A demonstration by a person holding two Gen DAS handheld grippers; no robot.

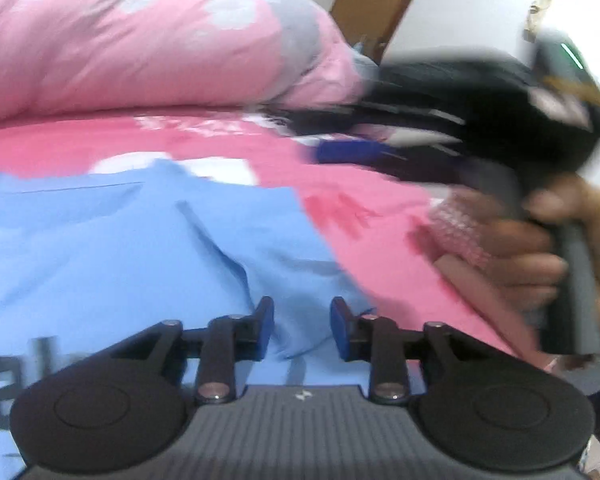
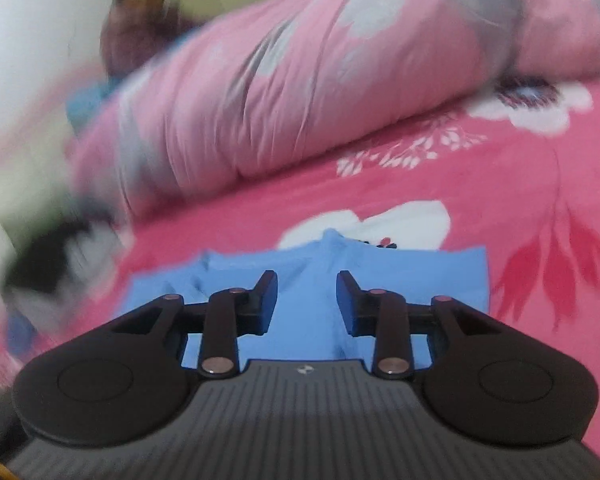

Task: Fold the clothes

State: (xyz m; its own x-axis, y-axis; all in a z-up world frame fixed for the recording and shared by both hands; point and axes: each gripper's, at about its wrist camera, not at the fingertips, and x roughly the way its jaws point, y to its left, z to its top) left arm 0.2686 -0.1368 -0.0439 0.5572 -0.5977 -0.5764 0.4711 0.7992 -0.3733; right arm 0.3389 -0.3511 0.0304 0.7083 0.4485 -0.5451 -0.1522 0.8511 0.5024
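A light blue garment (image 1: 140, 248) with dark lettering at its lower left lies flat on the pink flowered bedsheet (image 1: 380, 208). My left gripper (image 1: 302, 328) hovers over its right part, open, with only cloth showing behind the gap. In the right wrist view the same blue garment (image 2: 440, 276) lies as a flat, wide patch, and my right gripper (image 2: 306, 304) is open above its middle, holding nothing. In the left wrist view the right gripper (image 1: 340, 150) appears as a blurred dark shape with a blue pad, gripped by a hand (image 1: 532, 256).
A bulky pink and grey quilt (image 1: 140, 48) (image 2: 300, 80) is heaped along the far side of the bedsheet (image 2: 500, 184). A white wall with a brown door frame (image 1: 380, 0) stands behind. A dark blurred shape (image 2: 48, 264) is at the left edge.
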